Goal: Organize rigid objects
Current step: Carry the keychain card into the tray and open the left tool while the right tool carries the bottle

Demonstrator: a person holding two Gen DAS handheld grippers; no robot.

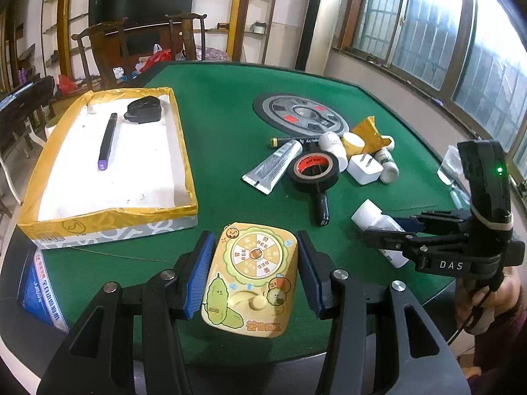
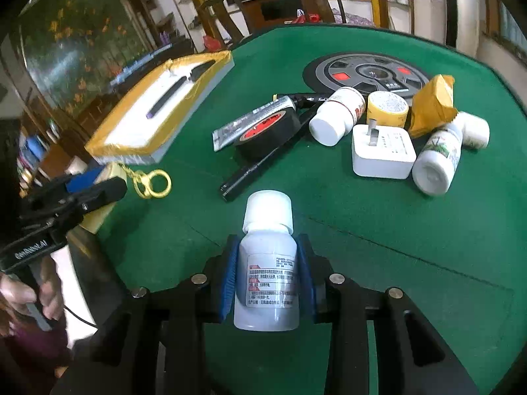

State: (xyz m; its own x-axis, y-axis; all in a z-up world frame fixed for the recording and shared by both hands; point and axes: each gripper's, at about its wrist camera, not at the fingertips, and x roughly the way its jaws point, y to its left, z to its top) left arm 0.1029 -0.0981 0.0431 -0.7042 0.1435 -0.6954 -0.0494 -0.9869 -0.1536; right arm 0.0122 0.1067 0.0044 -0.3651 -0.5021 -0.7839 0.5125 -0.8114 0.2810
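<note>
My left gripper [image 1: 252,275] is shut on a yellow cartoon toy box [image 1: 252,279] and holds it over the table's near edge; its gold key clip [image 2: 153,182] shows in the right wrist view. My right gripper [image 2: 266,283] is shut on a white pill bottle [image 2: 268,263], also seen in the left wrist view [image 1: 378,227]. The yellow-rimmed white tray [image 1: 184,151] at the left holds a black marker [image 1: 108,141] and a black mouse-like object [image 1: 144,109].
A pile sits mid-table: black tape roll [image 1: 313,171], silver tube [image 1: 273,166], white charger plug [image 2: 382,151], white bottles [image 2: 434,158], a yellow tub [image 2: 387,107], a black pen [image 2: 260,168]. A round dial [image 1: 301,115] is set in the green felt. A clear cup [image 1: 449,164] stands far right.
</note>
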